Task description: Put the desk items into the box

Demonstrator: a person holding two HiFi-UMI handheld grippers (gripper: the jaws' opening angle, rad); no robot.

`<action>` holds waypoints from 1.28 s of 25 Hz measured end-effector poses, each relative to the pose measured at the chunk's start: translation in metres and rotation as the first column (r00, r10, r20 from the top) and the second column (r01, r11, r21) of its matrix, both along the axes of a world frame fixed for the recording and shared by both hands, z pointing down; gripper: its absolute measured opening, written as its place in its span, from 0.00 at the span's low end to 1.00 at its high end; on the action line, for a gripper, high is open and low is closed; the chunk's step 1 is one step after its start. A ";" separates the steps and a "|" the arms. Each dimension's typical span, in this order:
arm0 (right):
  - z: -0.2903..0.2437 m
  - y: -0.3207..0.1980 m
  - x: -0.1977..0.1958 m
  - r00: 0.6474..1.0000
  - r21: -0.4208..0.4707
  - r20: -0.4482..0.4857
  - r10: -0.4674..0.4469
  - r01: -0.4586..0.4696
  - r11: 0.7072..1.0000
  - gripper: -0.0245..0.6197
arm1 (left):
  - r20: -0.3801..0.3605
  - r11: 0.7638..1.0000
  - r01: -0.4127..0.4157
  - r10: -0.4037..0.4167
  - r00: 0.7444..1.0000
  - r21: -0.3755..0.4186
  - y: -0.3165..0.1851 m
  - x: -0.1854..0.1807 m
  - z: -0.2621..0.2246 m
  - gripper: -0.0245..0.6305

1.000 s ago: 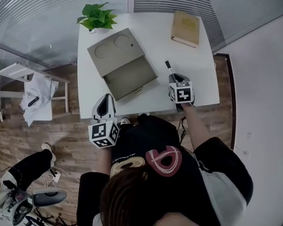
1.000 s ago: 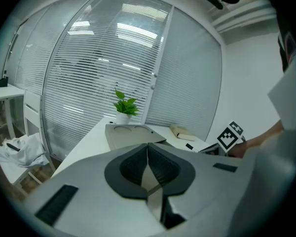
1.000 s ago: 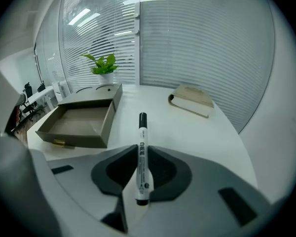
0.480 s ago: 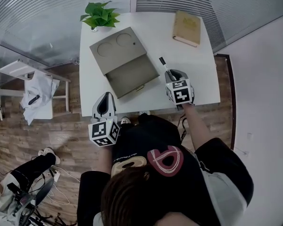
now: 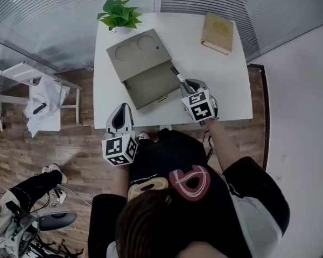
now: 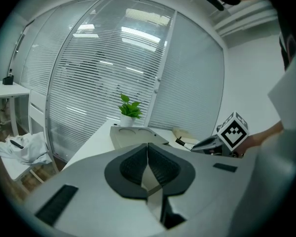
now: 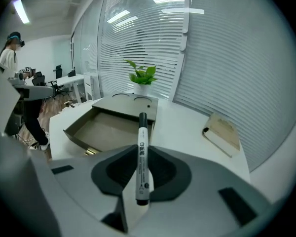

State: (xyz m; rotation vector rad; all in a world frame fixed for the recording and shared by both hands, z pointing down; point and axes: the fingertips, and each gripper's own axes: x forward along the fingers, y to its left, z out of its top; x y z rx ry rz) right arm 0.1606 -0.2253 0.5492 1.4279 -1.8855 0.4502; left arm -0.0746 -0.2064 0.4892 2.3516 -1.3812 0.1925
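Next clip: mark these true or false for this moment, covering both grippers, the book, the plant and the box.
1. The right gripper grips a marker in its jaws. True.
2. The book lies inside the box. False: it lies on the table, at the far right corner, apart from the box.
3. The left gripper has its jaws together with nothing between them. True.
4. The plant stands on the box. False: it stands on the table, behind the box.
5. The box is open, its inside empty. True.
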 end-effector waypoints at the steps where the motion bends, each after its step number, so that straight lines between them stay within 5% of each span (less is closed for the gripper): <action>1: 0.000 -0.001 -0.004 1.000 -0.003 0.004 -0.013 0.013 1.000 0.15 | 0.000 1.000 0.005 -0.005 1.000 0.001 0.000 -0.001 0.000 0.07; 13: 0.002 -0.010 -0.057 0.977 -0.025 -0.002 -0.212 0.212 0.977 0.15 | 0.006 0.997 0.081 -0.081 0.997 0.001 0.008 -0.018 0.000 0.07; 32: 0.010 -0.021 -0.117 0.888 -0.069 -0.036 -0.458 0.455 0.888 0.15 | 0.006 0.984 0.177 -0.177 0.984 -0.002 0.015 -0.035 0.001 0.07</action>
